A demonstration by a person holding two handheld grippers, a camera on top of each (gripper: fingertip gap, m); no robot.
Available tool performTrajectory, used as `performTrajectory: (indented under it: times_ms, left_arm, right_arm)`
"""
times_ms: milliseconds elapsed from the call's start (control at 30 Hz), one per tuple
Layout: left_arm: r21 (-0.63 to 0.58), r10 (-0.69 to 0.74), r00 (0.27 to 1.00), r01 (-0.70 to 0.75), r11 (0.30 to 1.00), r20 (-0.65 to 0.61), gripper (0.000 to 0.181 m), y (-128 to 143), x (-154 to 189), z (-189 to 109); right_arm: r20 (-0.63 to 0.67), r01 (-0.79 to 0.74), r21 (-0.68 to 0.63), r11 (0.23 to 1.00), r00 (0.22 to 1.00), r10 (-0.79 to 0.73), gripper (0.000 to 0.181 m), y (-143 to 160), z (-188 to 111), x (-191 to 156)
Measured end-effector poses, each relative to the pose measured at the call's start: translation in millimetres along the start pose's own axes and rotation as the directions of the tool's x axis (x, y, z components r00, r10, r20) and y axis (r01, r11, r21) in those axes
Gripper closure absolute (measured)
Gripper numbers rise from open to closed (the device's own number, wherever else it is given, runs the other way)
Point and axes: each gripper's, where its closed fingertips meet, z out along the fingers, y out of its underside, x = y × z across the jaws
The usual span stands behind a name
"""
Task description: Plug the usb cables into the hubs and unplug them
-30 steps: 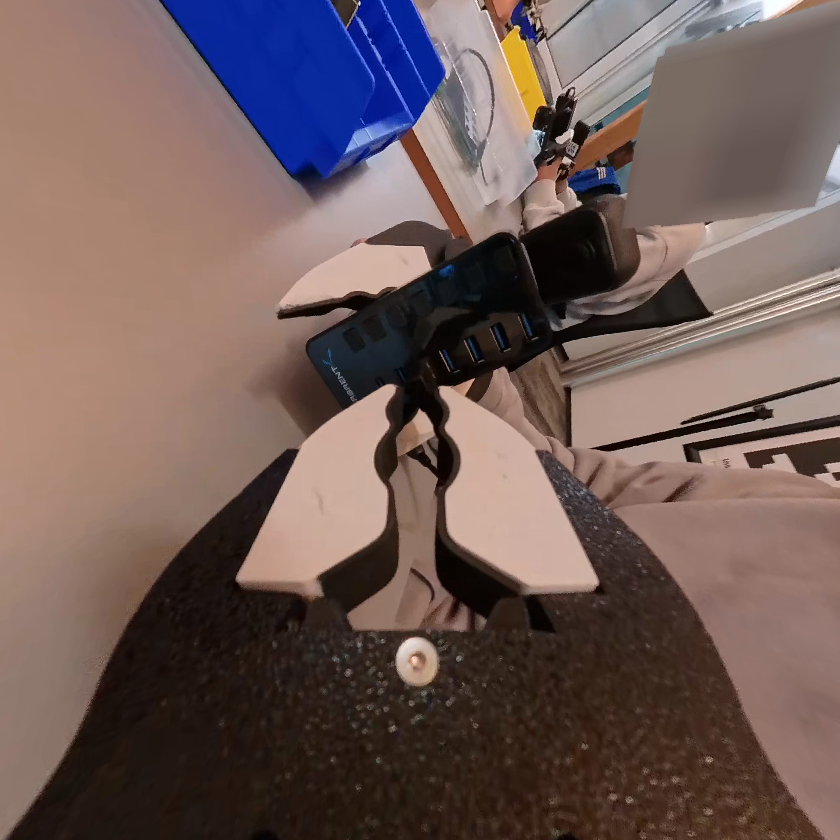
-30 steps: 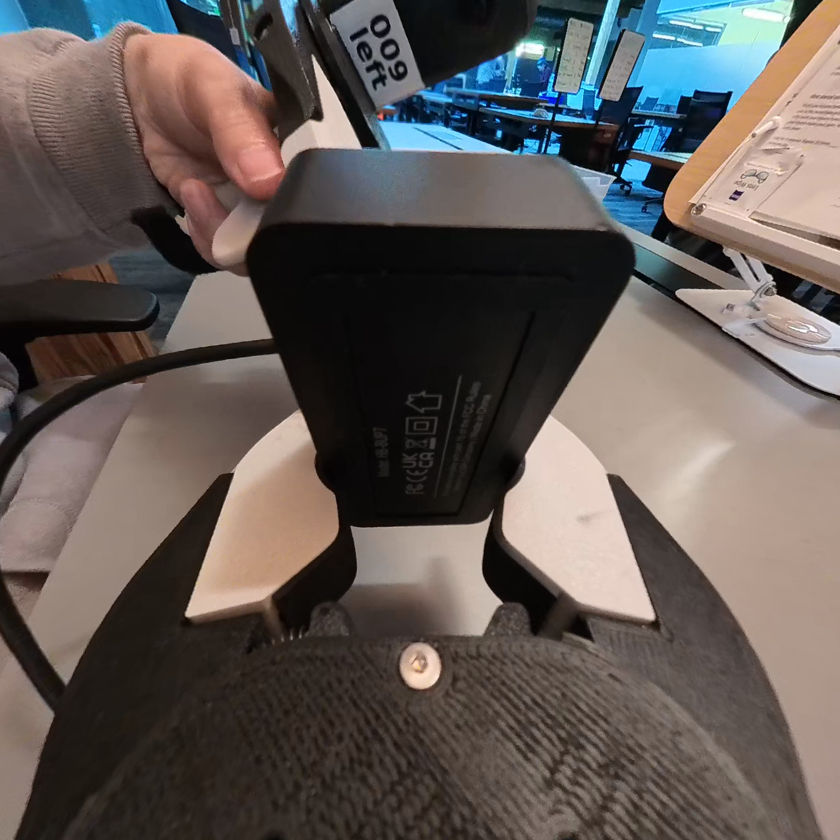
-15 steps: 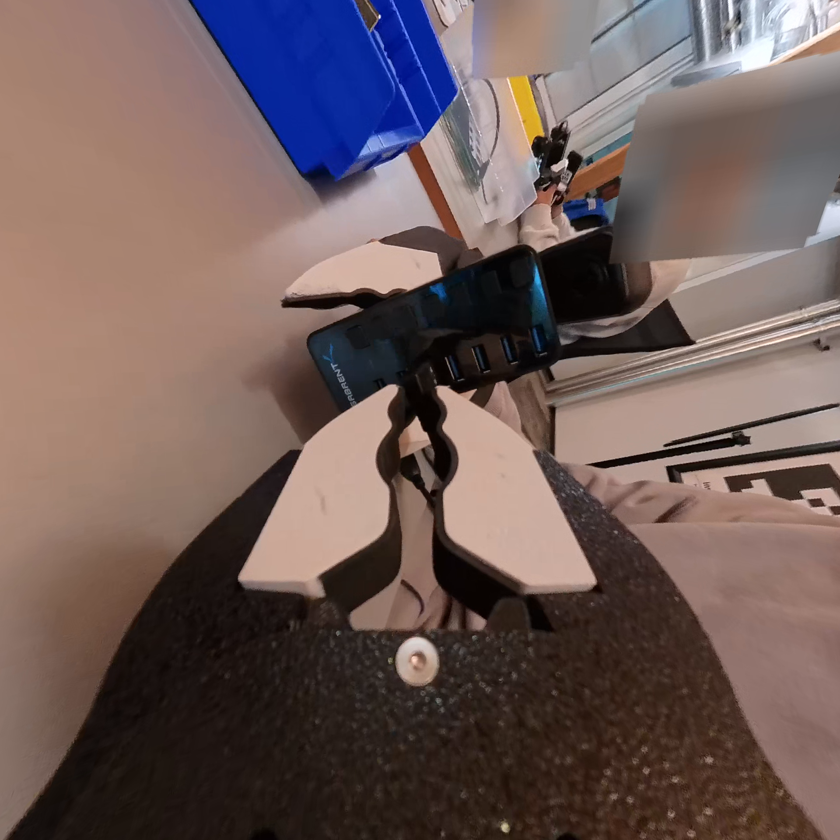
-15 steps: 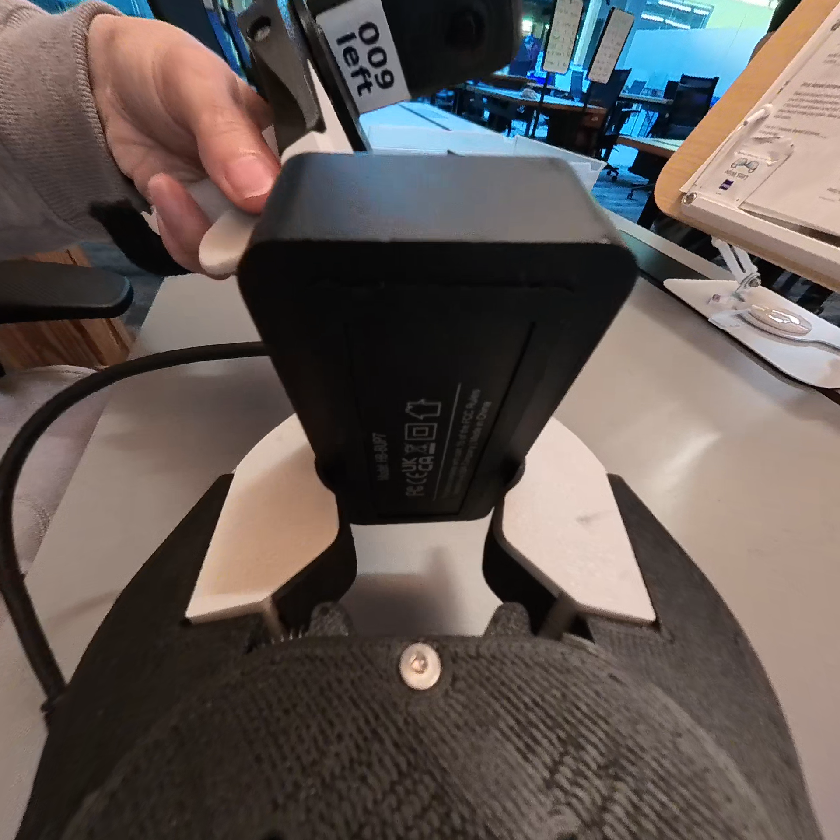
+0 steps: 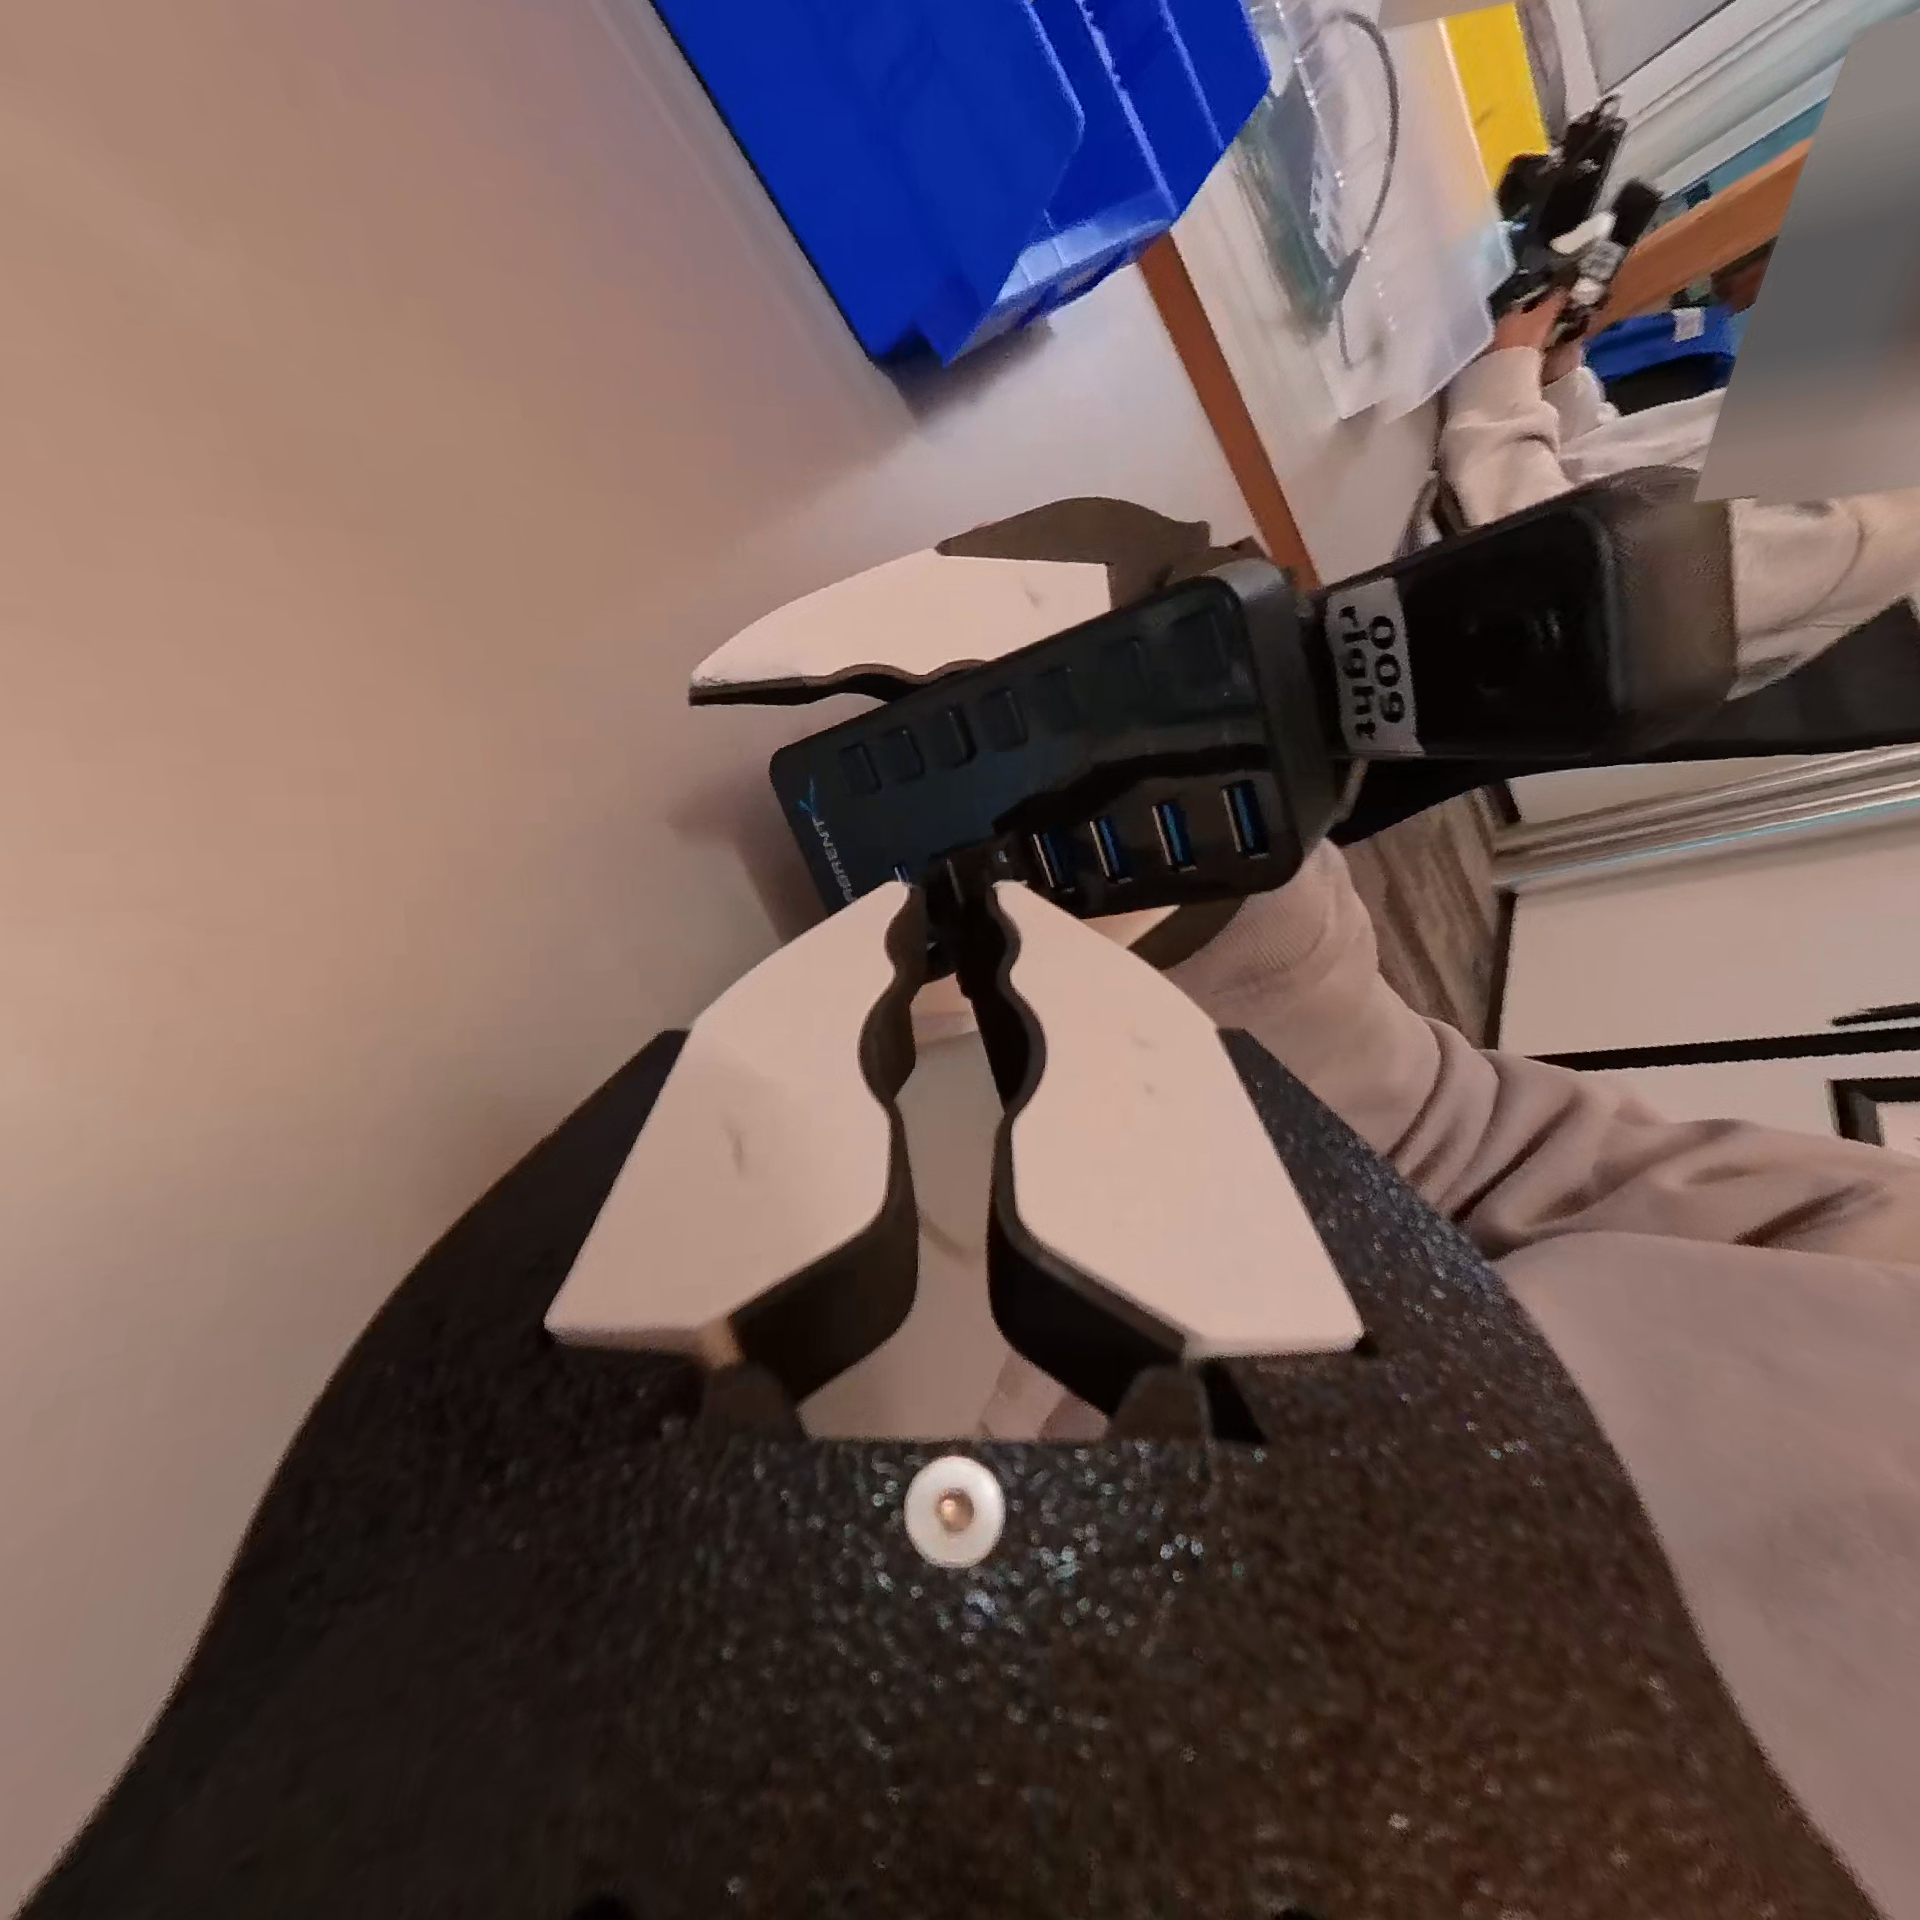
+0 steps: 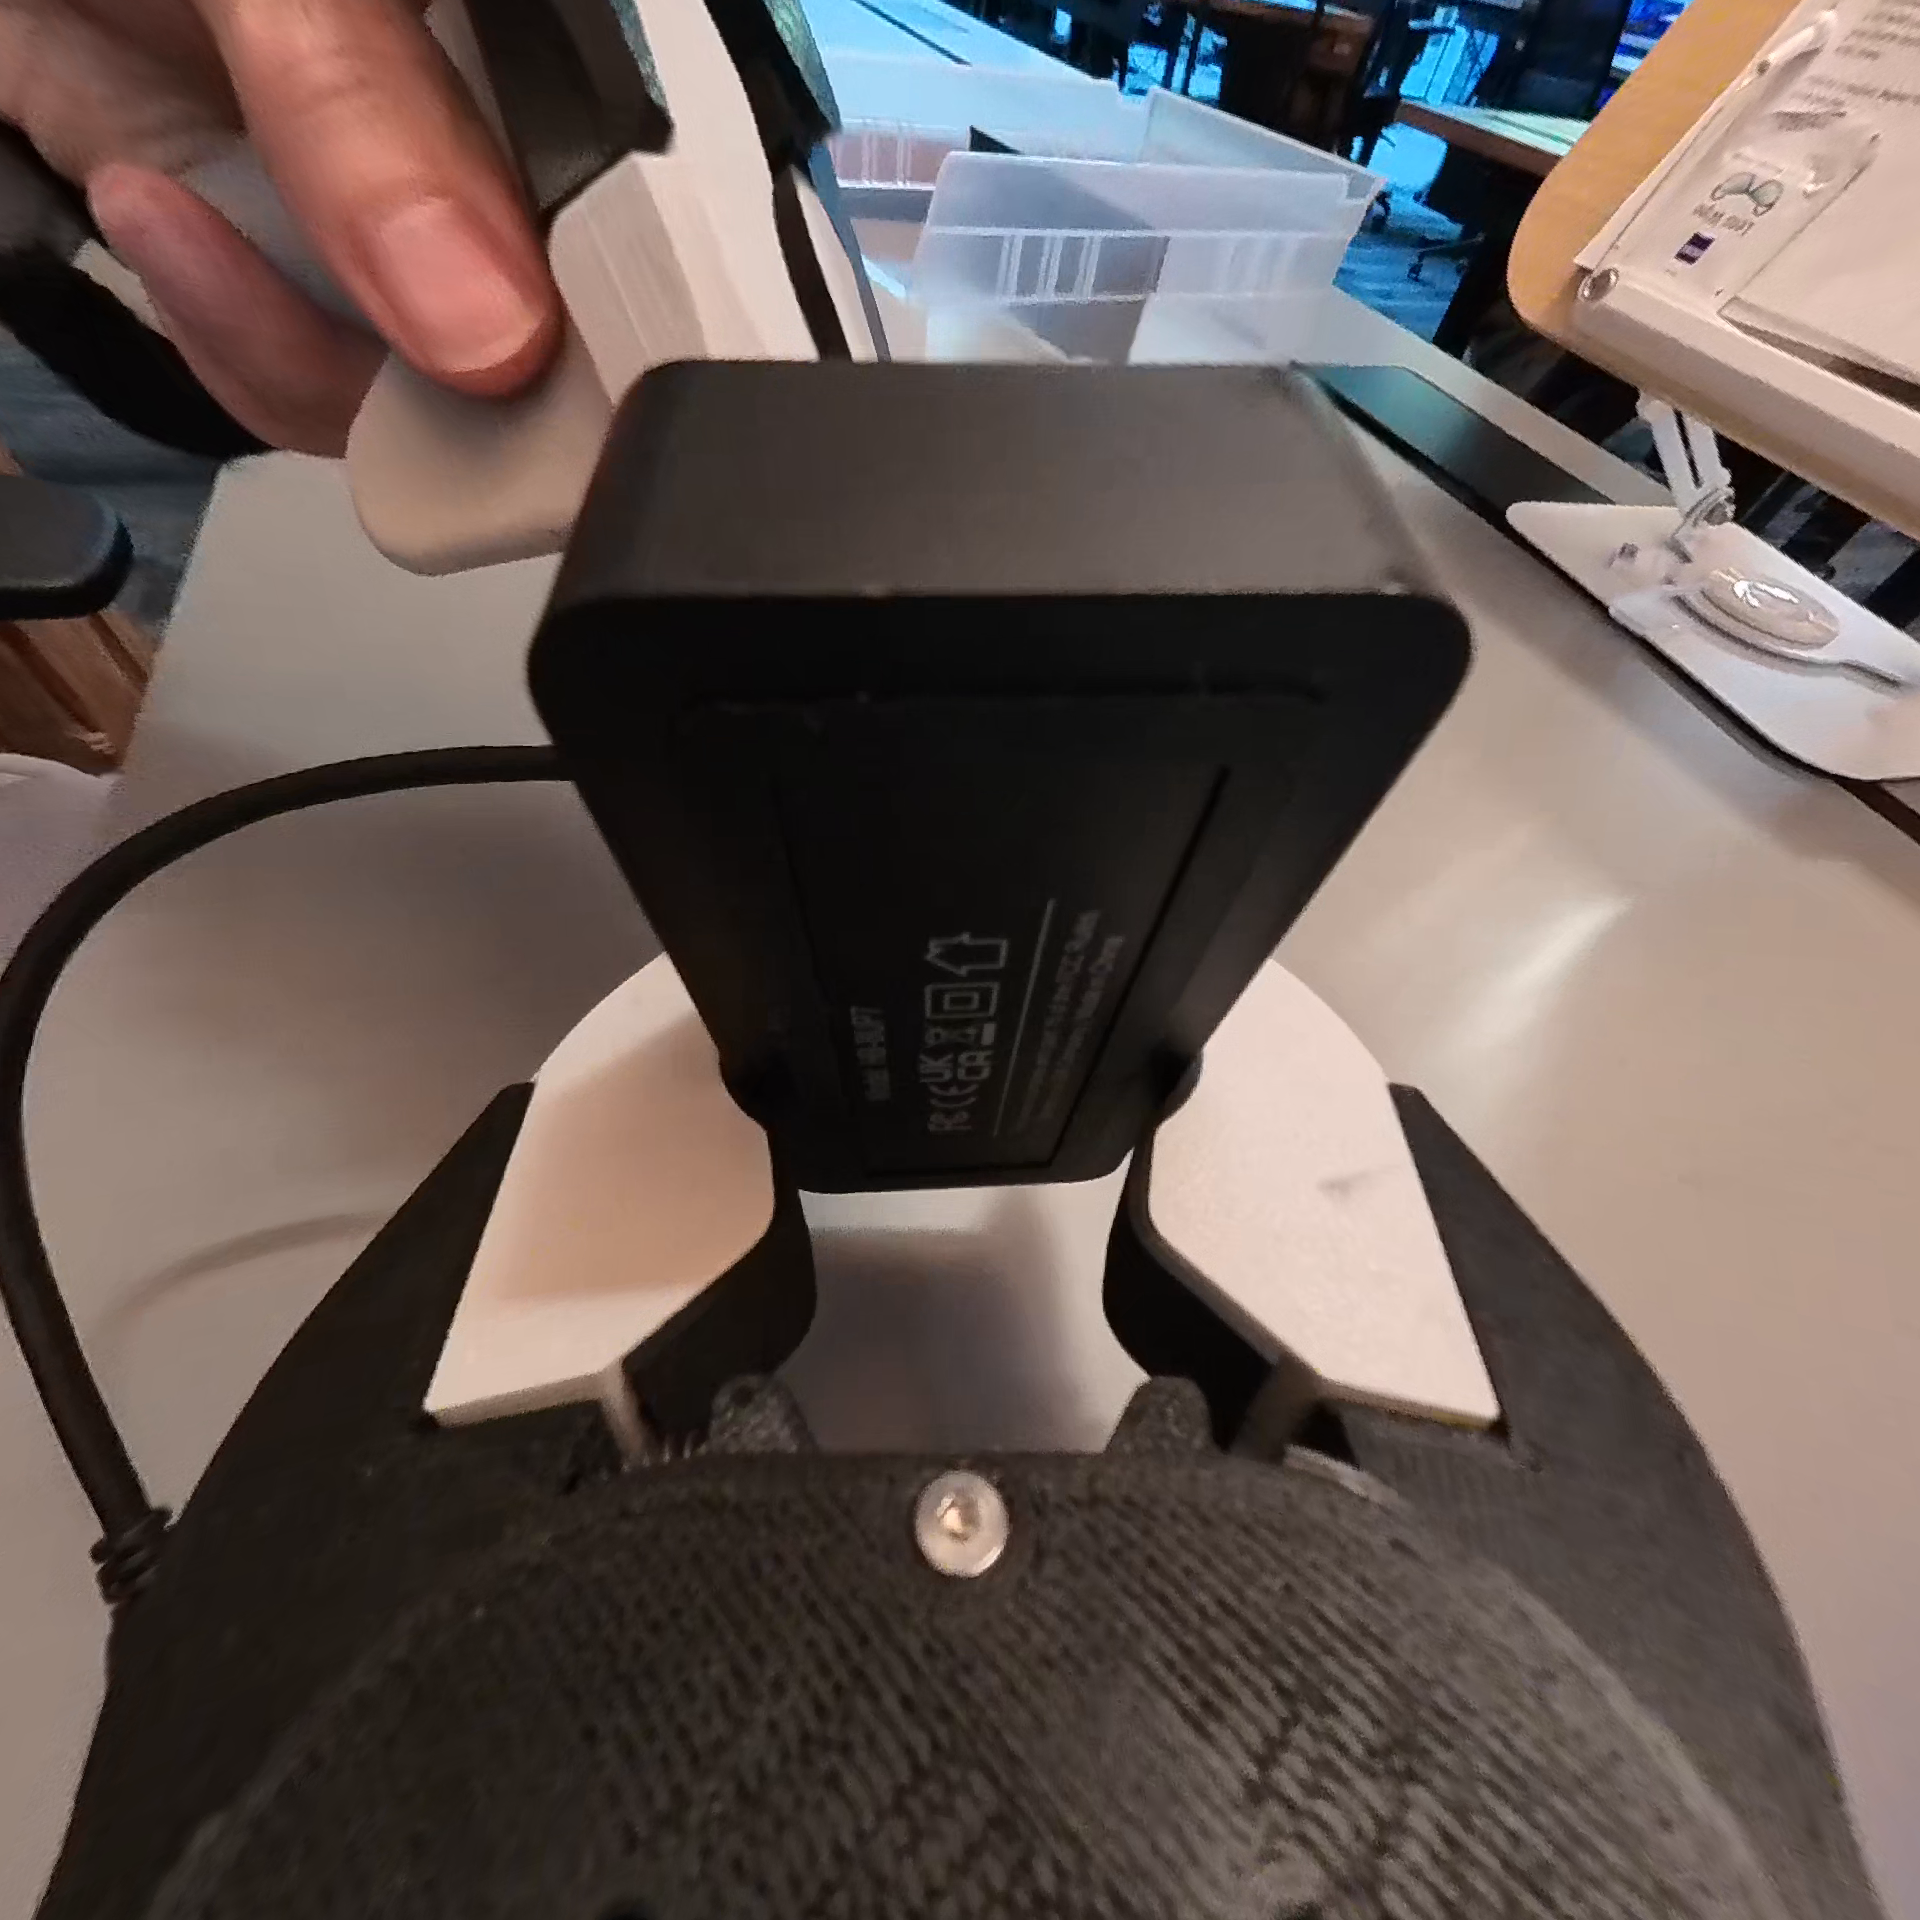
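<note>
left gripper point(image 5: 954, 902) pinches USB plug point(image 5: 952, 883) at ports | right gripper point(image 6: 961, 1075) clamps hub point(image 6: 997, 748), underside shown

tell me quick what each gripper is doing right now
Left gripper: shut on the USB plug, at the USB hub's port row.
Right gripper: shut on the USB hub, held above the table.

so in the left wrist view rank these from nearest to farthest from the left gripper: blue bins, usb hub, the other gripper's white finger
1. usb hub, right at the tips of the left gripper, which pinches a black plug at its port row.
2. white finger of the right gripper, just behind the hub.
3. blue bins, far back at the top of the table.
</note>
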Motion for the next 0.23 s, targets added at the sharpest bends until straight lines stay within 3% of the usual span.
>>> performTrajectory:
  times_ms: [33,100,233]
  left_arm:
    - [0.003,0.001,1.0,-0.001,1.0,0.026,0.172,0.0,-3.2,0.4]
    - [0.027,-0.047,0.999,0.047,0.999,0.001,0.172,-0.2,-3.9,0.4]
    - [0.059,-0.197,0.966,0.209,0.976,-0.167,0.174,-3.4,-1.1,1.6]
  right_arm:
    - [-0.017,0.002,-0.021,1.0,1.0,-0.003,0.111,2.4,1.9,1.7]
    - [-0.043,0.017,-0.038,0.999,0.999,-0.018,0.111,4.3,3.7,3.3]
    - [-0.052,-0.004,-0.011,1.0,0.999,0.003,0.111,1.3,0.8,6.3]
